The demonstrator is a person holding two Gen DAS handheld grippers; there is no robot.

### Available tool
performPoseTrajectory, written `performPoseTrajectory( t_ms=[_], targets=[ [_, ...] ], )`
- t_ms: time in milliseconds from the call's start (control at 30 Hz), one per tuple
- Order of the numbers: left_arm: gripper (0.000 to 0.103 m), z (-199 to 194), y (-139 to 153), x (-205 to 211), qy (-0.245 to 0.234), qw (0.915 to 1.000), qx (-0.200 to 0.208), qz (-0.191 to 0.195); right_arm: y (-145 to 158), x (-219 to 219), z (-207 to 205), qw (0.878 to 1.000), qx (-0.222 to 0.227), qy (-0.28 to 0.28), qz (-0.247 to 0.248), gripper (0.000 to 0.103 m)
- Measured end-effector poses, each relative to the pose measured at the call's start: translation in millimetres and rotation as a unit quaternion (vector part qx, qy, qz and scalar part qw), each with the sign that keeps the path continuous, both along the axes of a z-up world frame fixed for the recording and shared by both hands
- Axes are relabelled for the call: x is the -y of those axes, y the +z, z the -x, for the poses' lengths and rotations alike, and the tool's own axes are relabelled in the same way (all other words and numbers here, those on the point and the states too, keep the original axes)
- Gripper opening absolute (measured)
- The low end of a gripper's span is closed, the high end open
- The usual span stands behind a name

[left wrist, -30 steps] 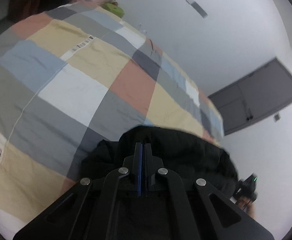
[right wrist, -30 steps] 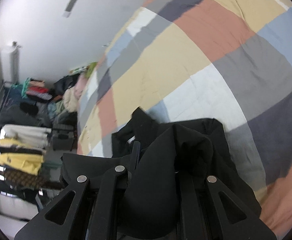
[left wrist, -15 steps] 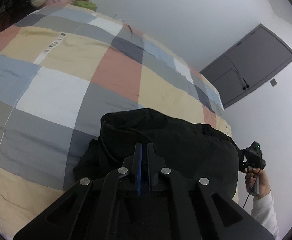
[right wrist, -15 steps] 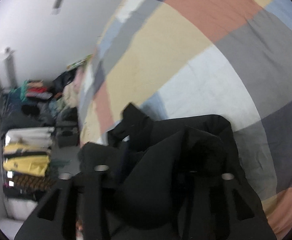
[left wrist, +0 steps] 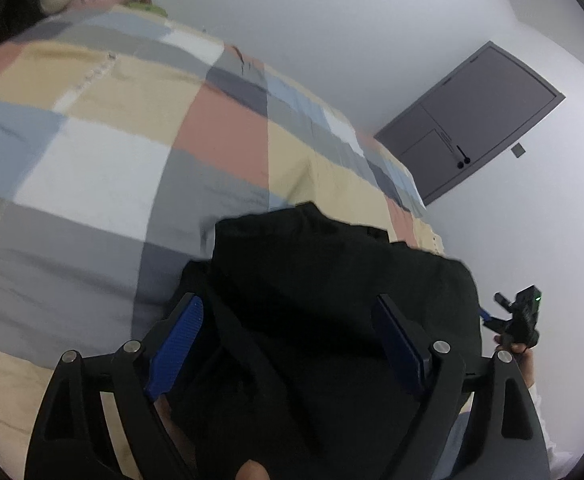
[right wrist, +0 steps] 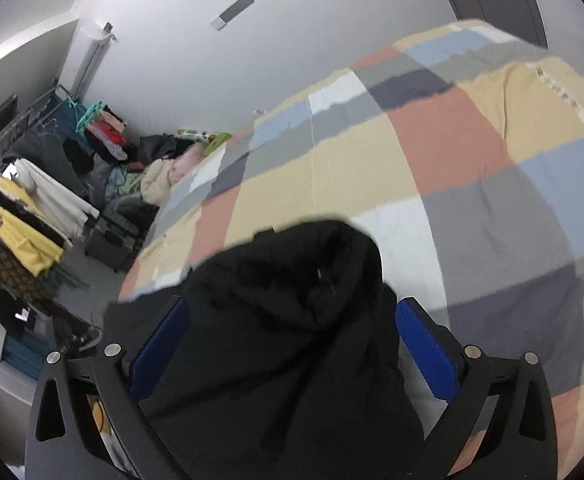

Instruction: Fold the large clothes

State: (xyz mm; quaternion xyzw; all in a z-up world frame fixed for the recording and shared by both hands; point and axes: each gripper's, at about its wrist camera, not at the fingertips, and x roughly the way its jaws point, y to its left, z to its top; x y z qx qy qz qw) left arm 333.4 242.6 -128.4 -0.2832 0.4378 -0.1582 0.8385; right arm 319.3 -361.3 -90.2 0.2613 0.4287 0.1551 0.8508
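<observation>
L tongs (left wrist: 288, 316): jaws now spread wide, blue pads (left wrist: 176, 340) well apart. Half a sec ago they were pinched tight on the black garment (left wrist: 332, 300), so that grip has been let go. Cloth now lies slack between & just ahead of the pads, bunched on the checked quilt (left wrist: 92, 168); touching the pads or not, can't tell. Off to the R of these tongs, the person's other hand (left wrist: 520, 344) w/ its tool shows at the garment's far edge.

R tongs (right wrist: 292, 328): also released, pads splayed either side. Before, cloth was draped thick over closed jaws; now the same garment (right wrist: 292, 320) sits heaped between them, humped up, not flat. Clothes rack (right wrist: 24, 208) far off to the L of them.

Meaning, prob: both ends dropped together, so this fold pass has been laid down. Pile looks lumpy; needs smoothing or re-gripping at a fresh edge next.
</observation>
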Motion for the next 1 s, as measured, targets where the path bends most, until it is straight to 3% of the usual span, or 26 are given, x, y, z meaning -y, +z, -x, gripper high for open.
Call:
performPoseTrajectory(
  t_ms=[100, 267, 333, 367, 433, 467, 500, 633, 733, 800, 933, 1000],
  targets=[
    [0.087, -9, -25, 6, -0.016, 0.9994, -0.028, 0.013, -37, -8, -7, 0.999, -0.035, -0.003, 0.013, 0.103],
    [0.087, -23, -54, 16, -0.033, 0.9957, -0.075, 0.043, -76, -21, -22, 0.997, -0.079, 0.017, -0.021, 0.100],
    [0.086, -27, -58, 19, -0.037, 0.9946, -0.085, 0.046, -79, -32, -28, 0.996, -0.077, 0.035, -0.018, 0.076],
    [0.085, -29, -58, 19, -0.037, 0.9941, -0.089, 0.049, -76, -39, -30, 0.996, -0.074, 0.044, -0.013, 0.071],
    [0.071, -31, -54, 19, -0.038, 0.9939, -0.090, 0.050, -65, -51, -31, 0.997, -0.054, 0.063, 0.003, 0.034],
    [0.065, -31, -50, 20, -0.040, 0.9943, -0.089, 0.044, -57, -55, -31, 0.996, -0.044, 0.069, 0.016, 0.027],
    [0.053, -30, -46, 21, -0.040, 0.9948, -0.086, 0.039, -48, -59, -29, 0.996, -0.033, 0.072, 0.034, 0.014],
    [0.020, -25, -27, 20, -0.036, 0.9966, -0.074, 0.014, -17, -62, -27, 0.996, 0.001, 0.071, 0.062, 0.009],
    [0.007, -22, -7, 18, -0.014, 0.9974, -0.068, -0.017, 9, -66, -28, 0.994, 0.029, 0.068, 0.084, 0.008],
    [0.004, -18, 14, 16, 0.005, 0.9986, -0.046, -0.026, 26, -69, -29, 0.993, 0.051, 0.066, 0.088, 0.007],
    [0.002, -15, 59, 4, 0.048, 0.9988, 0.002, -0.010, 56, -74, -31, 0.990, 0.093, 0.057, 0.086, 0.006],
    [0.002, -22, 80, 5, 0.057, 0.9977, 0.027, -0.023, 69, -70, -38, 0.990, 0.112, 0.042, 0.080, 0.006]
  ],
)
